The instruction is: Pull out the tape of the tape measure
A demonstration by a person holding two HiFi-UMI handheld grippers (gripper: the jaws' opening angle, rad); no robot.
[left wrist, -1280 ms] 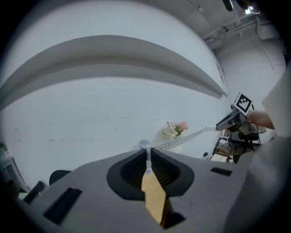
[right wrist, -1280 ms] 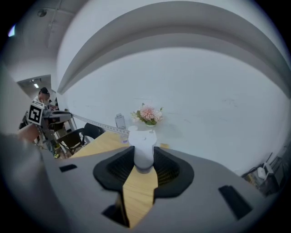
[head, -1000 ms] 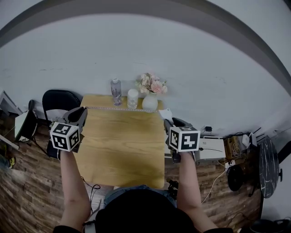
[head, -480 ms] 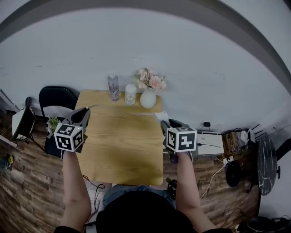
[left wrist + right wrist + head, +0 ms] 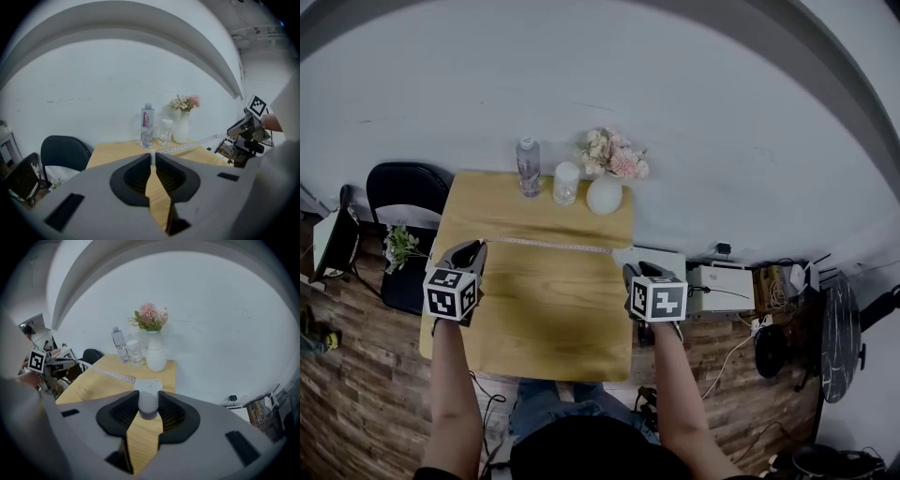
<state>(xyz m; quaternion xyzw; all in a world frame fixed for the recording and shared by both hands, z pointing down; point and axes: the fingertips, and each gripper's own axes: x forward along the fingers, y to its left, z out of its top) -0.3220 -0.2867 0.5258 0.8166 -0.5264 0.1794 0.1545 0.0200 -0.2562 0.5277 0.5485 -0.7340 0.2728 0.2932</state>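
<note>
Two claws held low at opposite side edges of the wooden counter. Left claw pressed nearly together, pinching the small white end of the tape between its tips. Right claw partly spread, clamped on the pale grey tape measure case, the case upright between the ribbed pads. Tape drawn out in a thin, straight, pale line from one claw to the other, spanning the counter's width ahead of the person; whether touching the wood or just above it, impossible to tell. Printed marks along the tape visible in the right gripper view. At the counter's far edge, close together against the white wall: clear bottle, small glass, white vase of pink flowers. Beyond the far left corner, a black chair.
</note>
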